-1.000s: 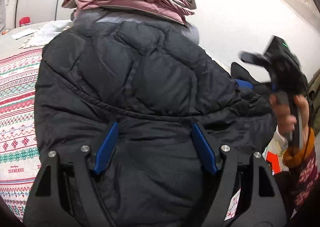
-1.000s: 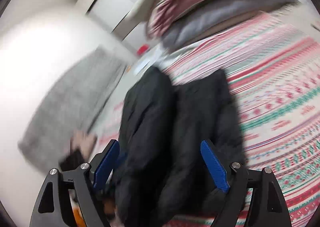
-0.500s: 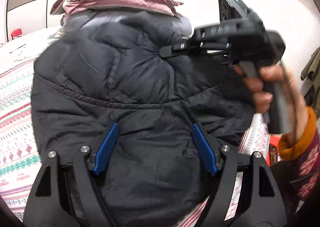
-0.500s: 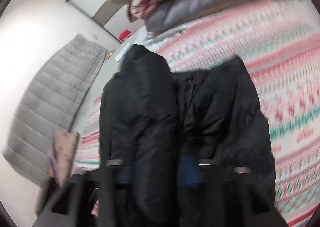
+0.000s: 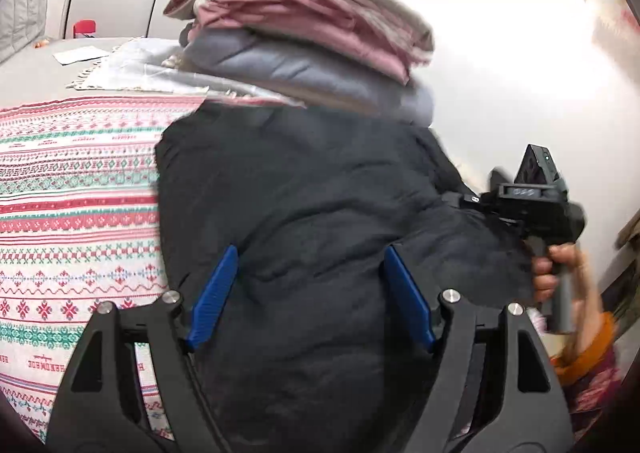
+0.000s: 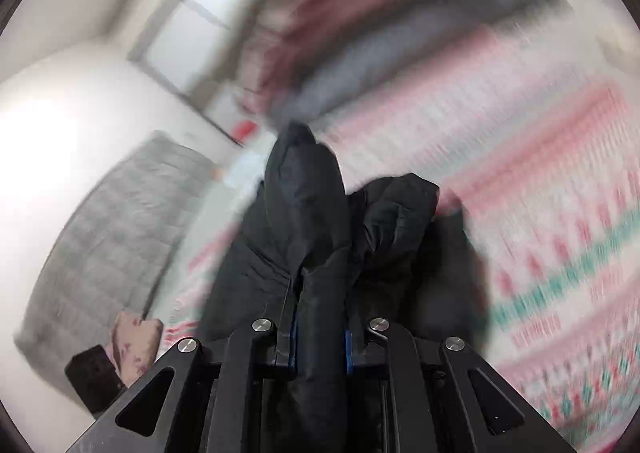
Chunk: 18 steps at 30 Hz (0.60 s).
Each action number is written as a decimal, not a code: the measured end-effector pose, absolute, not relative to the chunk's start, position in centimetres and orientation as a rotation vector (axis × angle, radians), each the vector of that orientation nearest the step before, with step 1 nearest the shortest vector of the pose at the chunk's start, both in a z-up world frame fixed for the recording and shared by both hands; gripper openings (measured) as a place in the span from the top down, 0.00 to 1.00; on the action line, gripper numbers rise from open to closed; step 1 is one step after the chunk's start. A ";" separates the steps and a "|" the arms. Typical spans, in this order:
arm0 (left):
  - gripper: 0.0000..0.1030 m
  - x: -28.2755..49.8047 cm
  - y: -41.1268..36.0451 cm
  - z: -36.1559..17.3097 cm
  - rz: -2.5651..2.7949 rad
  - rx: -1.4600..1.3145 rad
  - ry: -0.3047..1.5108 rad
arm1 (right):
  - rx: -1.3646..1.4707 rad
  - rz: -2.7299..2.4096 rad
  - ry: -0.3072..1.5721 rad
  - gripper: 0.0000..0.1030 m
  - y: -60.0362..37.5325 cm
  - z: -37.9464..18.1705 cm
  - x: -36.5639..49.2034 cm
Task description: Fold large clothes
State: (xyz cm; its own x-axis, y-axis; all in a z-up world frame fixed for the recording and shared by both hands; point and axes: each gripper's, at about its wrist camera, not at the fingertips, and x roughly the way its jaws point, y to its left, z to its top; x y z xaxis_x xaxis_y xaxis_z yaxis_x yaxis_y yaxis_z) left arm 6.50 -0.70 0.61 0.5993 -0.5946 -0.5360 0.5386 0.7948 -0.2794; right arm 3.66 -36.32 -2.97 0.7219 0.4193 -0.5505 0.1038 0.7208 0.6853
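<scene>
A black puffer jacket (image 5: 312,213) lies bunched on the patterned bedspread (image 5: 72,213). My left gripper (image 5: 312,293) is open, its blue pads on either side of the jacket's near part, not clamping it. My right gripper (image 6: 320,341) is shut on a fold of the jacket (image 6: 308,213) and lifts it; that view is motion-blurred. In the left wrist view the right gripper (image 5: 532,209) is at the jacket's right edge, held by a hand.
A stack of folded bedding (image 5: 304,25) in beige, pink and grey sits behind the jacket. A white wall (image 5: 500,53) stands to the right. A grey quilted panel (image 6: 100,237) is on the left of the right wrist view.
My right gripper went from open to shut on a jacket fold and pulled back to the jacket's right edge. My left gripper stayed open over the jacket.
</scene>
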 end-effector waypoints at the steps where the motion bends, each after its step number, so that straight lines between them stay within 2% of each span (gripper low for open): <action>1: 0.26 6.6 -1.0 0.4 -0.651 -0.080 0.656 | 0.864 0.199 0.830 0.79 -37.2 -5.4 3.8; 3: 0.26 6.6 -1.3 -0.1 -0.651 -0.074 0.664 | 1.008 0.249 0.872 0.76 -38.2 -8.4 3.7; 9: 0.24 6.3 -1.0 -0.4 -0.629 -0.053 0.687 | 1.049 0.240 0.891 0.54 -38.9 -10.9 3.5; 13: 0.16 6.4 -0.4 0.2 -0.578 -0.061 0.736 | 0.937 0.143 0.908 0.40 -39.3 -7.5 2.1; 14: 0.12 6.6 -0.2 0.4 -0.556 -0.068 0.755 | 0.911 0.129 0.900 0.38 -38.6 -6.8 2.4; 16: 0.06 6.7 0.2 0.4 -0.513 -0.079 0.782 | 0.812 0.099 0.856 0.28 -38.4 -4.4 1.1; 18: 0.04 6.8 0.6 0.3 -0.466 -0.080 0.801 | 0.741 0.082 0.831 0.22 -37.5 -2.5 0.0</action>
